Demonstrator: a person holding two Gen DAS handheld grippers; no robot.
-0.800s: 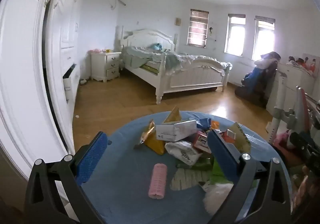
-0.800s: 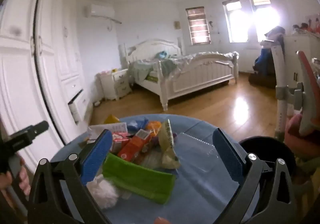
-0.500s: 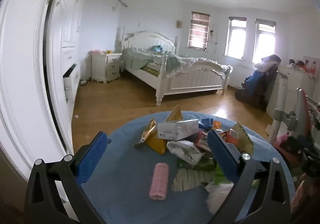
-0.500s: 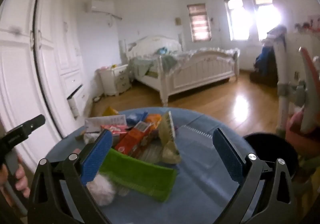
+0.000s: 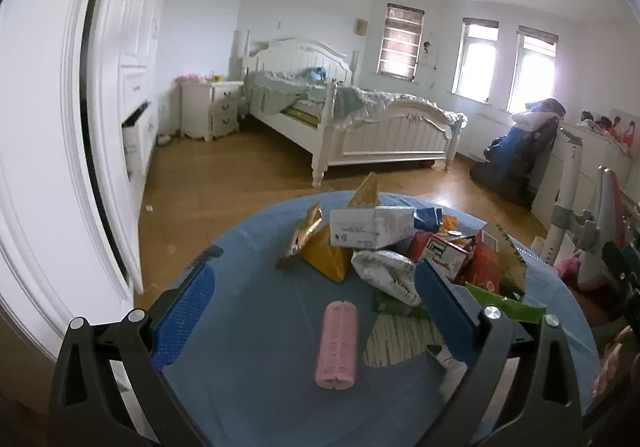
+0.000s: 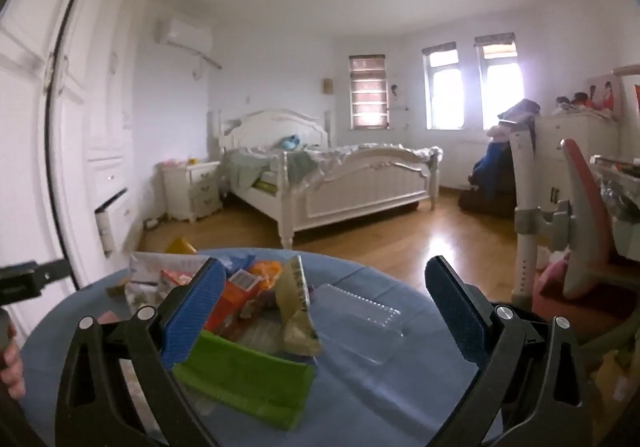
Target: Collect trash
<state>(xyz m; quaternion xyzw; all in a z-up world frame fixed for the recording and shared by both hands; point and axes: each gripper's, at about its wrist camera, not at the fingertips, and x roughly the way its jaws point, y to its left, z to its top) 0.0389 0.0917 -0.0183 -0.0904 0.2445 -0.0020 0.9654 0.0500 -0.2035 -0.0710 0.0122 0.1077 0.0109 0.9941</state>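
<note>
With both my left hand-held gripper point(image 5: 314, 301) and right hand-held gripper point(image 6: 324, 307) spread apart and empty, I'd lower the left squarely over the pink roller point(image 5: 337, 345) lying alone on the blue worktop point(image 5: 248, 387), beside the trash pile point(image 5: 400, 247).

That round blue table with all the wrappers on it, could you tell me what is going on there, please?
A person is holding a two-finger tool in each hand over a round blue table in a bedroom, set to collect trash. The left tool is open with a pink roller lying between its fingers, untouched. The right tool is open too, above a green wrapper and a clear plastic tray. The pile of cartons and wrappers sits on the table; nothing is gripped yet.
</note>
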